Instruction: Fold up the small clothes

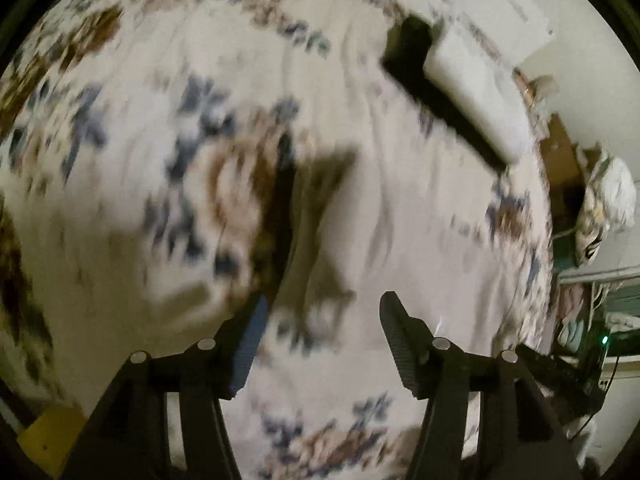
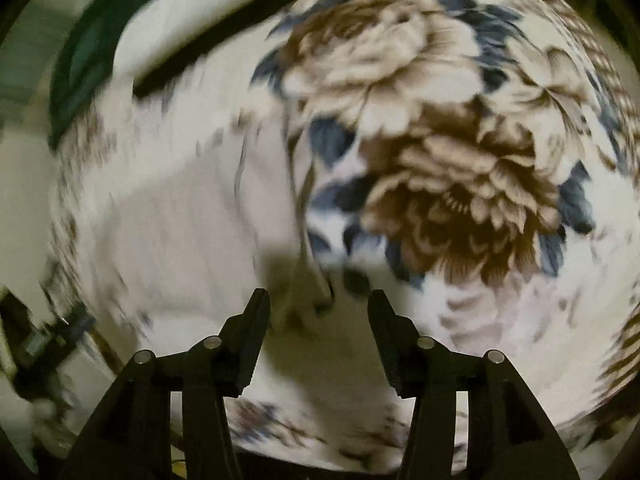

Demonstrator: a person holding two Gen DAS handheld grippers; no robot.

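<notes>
Left wrist view: the left gripper (image 1: 322,312) stands about half open with nothing between its fingers, pointing down at the floral-printed white bedsheet (image 1: 140,208). A pale white garment (image 1: 384,236) lies spread just beyond the fingertips; farther off sits a folded white cloth with a black band (image 1: 464,92). No container is visible.

Right wrist view: the right gripper (image 2: 318,306) is likewise half open and empty, above the pale garment's edge (image 2: 304,216). The garment seems just laid down or released; the next move probably calls for pinching an edge to fold it over.
</notes>
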